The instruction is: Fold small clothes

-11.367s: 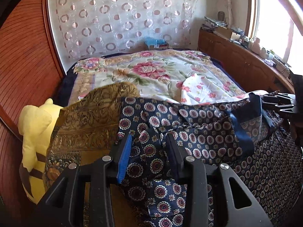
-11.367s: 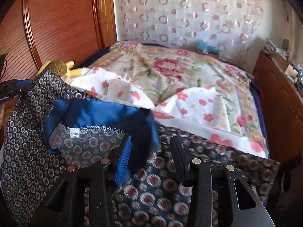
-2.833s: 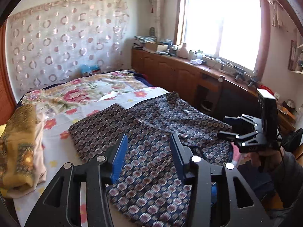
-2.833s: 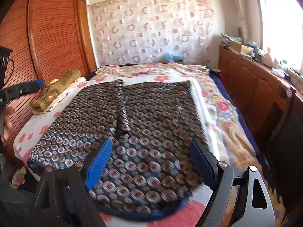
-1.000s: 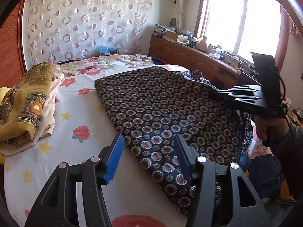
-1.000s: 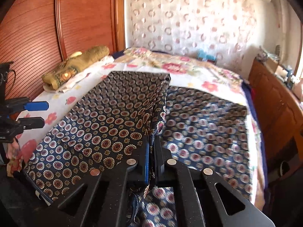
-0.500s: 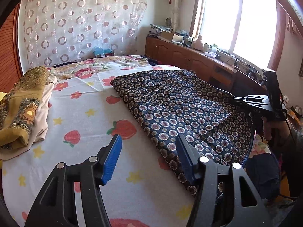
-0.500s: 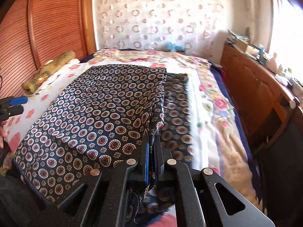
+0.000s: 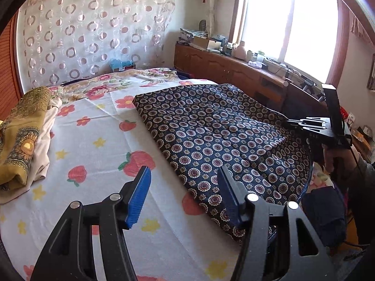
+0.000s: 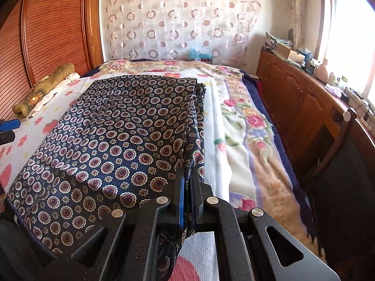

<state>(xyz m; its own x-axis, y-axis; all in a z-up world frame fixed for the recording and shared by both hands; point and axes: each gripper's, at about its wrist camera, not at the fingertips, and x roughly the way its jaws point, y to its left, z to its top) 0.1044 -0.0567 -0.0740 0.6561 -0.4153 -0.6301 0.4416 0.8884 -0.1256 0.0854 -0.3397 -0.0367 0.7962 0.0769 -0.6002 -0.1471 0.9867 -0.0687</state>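
A dark blue garment with round medallion print lies folded in half lengthwise on the bed. My right gripper is shut on the garment's right edge near the bed's front. In the left wrist view the right gripper shows at the far right, held by a hand. My left gripper stands open above the white fruit-print sheet, just left of the garment's folded edge, with nothing between its fingers. Its blue pad peeks in at the left edge of the right wrist view.
A folded yellow-gold cloth lies on a pale one at the bed's left side. A floral blanket covers the right of the bed. A wooden cabinet with clutter runs under the window. A wooden headboard stands at the left.
The right gripper has drawn the garment's raised half across to the right and laid it flat over the other half. The left gripper has stayed open and nearly still.
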